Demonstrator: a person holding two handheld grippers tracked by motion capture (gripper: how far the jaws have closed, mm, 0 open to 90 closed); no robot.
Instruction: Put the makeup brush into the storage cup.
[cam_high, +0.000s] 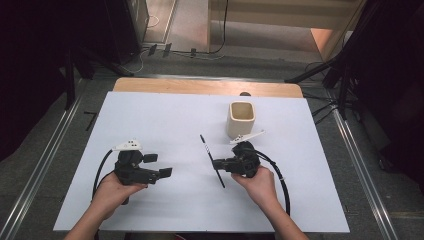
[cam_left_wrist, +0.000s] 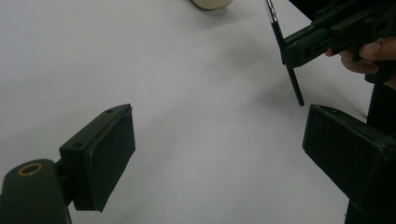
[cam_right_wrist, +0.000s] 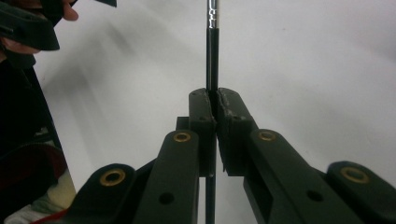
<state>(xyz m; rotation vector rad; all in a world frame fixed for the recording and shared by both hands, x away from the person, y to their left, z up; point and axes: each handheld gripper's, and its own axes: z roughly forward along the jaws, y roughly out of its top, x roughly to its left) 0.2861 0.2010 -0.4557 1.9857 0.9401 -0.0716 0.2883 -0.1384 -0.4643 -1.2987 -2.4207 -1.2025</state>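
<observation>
- Pen sits clamped mid-shaft in the right gripper, above the table, the cup at one o'clock.
- Keep that clamp firm; tip the pen upright before lowering it in.
- Left gripper stands apart, empty.

Slim black pen, clamped, off table

Cup behind pen on table, pen right of centre
</observation>
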